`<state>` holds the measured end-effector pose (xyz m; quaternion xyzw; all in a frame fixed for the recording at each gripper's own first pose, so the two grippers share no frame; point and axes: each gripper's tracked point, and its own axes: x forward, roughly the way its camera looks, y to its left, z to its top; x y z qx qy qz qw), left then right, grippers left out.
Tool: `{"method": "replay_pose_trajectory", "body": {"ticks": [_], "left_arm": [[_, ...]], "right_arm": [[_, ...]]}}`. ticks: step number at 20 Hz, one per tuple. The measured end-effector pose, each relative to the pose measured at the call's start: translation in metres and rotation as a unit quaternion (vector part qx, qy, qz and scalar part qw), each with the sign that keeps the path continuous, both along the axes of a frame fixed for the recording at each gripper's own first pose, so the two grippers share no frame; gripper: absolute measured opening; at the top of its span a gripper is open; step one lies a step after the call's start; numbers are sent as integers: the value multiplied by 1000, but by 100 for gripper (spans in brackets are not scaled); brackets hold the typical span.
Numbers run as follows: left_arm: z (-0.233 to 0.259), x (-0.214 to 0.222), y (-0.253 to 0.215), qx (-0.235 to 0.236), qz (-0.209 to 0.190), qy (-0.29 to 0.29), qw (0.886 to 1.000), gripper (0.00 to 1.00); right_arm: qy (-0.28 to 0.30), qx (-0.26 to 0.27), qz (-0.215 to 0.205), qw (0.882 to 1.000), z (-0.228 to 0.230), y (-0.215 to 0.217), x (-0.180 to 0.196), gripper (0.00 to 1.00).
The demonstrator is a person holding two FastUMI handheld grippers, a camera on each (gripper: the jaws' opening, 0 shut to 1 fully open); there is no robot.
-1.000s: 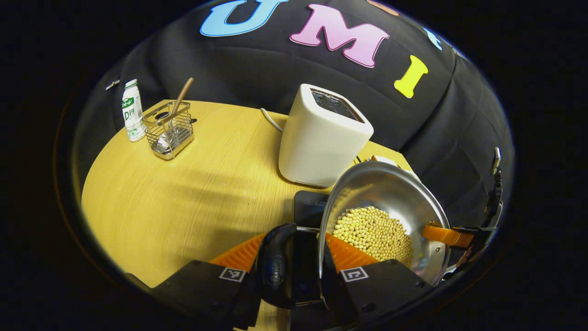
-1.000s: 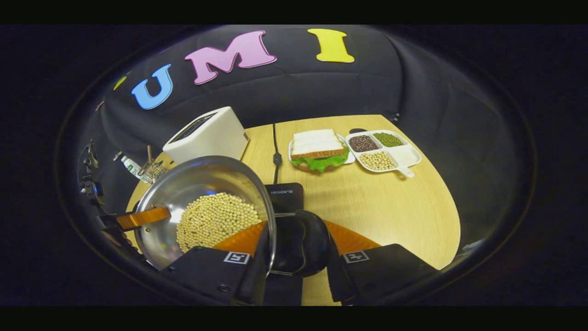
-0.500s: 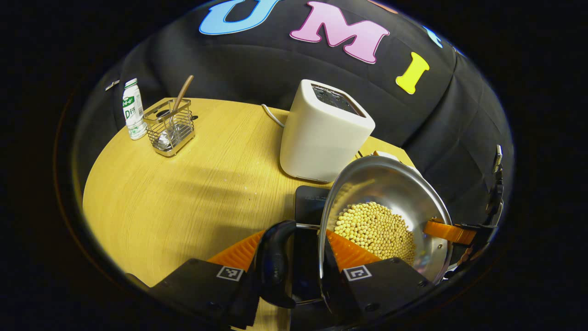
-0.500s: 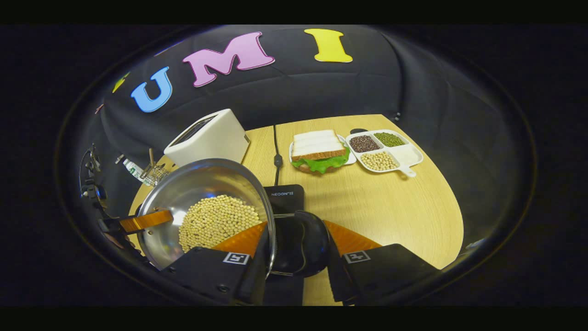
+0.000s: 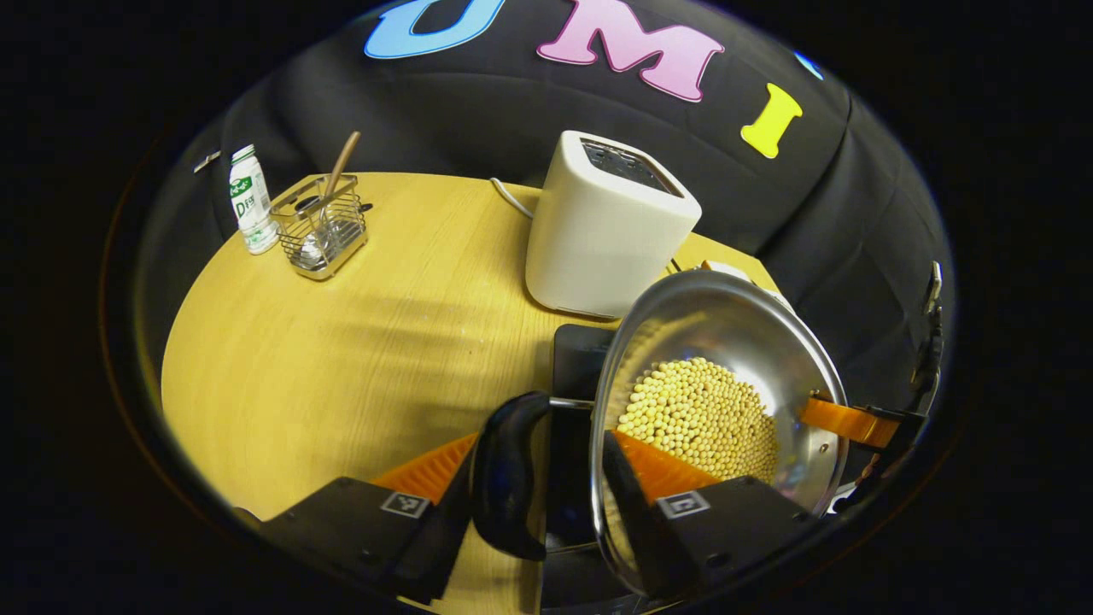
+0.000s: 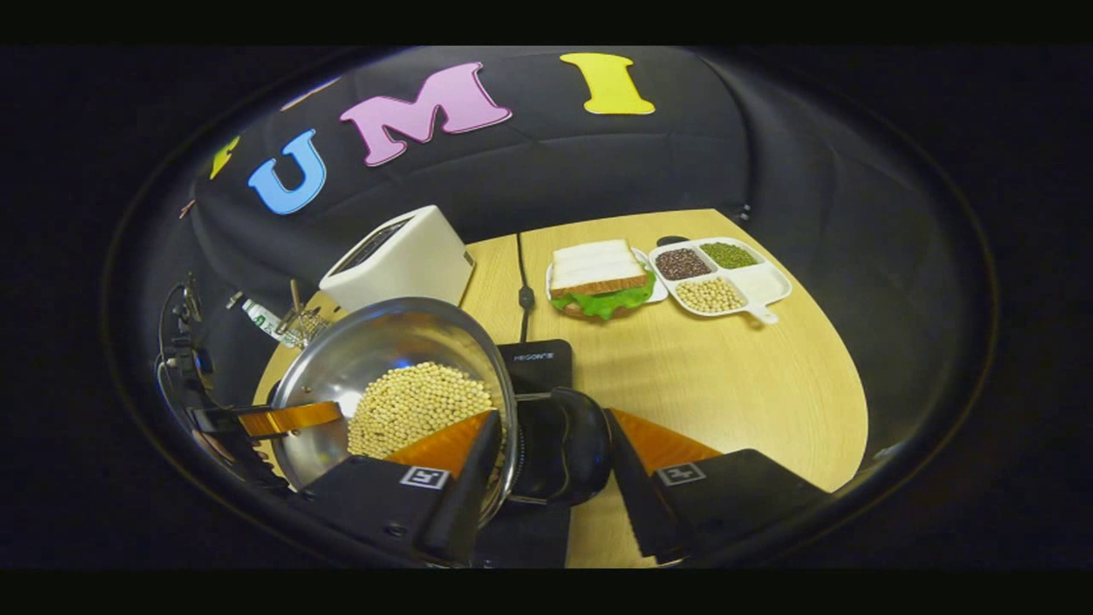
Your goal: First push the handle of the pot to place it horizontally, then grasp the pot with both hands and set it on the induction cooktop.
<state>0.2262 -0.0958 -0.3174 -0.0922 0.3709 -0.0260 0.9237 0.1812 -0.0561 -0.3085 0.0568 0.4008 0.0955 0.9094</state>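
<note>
A steel pot (image 5: 726, 333) holding soybeans (image 5: 700, 418) sits over the black induction cooktop (image 5: 581, 359); its underside is hidden. My left gripper (image 5: 538, 440) is open, and the pot's rim and black loop handle (image 5: 504, 478) lie loosely between its spread fingers. In the right gripper view the pot (image 6: 384, 350) shows at the left above the cooktop (image 6: 538, 363). My right gripper (image 6: 551, 418) is open too, straddling the opposite rim and handle (image 6: 568, 444). Each view shows a finger of the other gripper at the pot's far rim.
A white toaster (image 5: 598, 231) stands just behind the cooktop. A wire basket (image 5: 324, 226) with a spoon and a small bottle (image 5: 250, 201) sit at the table's far left. A sandwich (image 6: 598, 278), a divided bean tray (image 6: 721, 278) and a cable (image 6: 523, 282) lie behind.
The fingers of both grippers have spread apart from the pot's handles and rim. The pot itself has hardly shifted over the cooktop.
</note>
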Motion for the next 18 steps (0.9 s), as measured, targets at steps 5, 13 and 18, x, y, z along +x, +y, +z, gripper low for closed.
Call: {"method": "replay_pose_trajectory", "body": {"ticks": [5, 13, 18], "left_arm": [[44, -22, 9, 2, 2, -46, 999, 96], [135, -94, 27, 26, 4, -150, 988, 96], [188, -145, 49, 37, 23, -217, 975, 95]], "right_arm": [[-50, -24, -20, 998, 44, -8, -21, 99], [-166, -51, -25, 984, 130, 10, -84, 99], [-232, -47, -13, 971, 177, 36, -126, 99]]}}
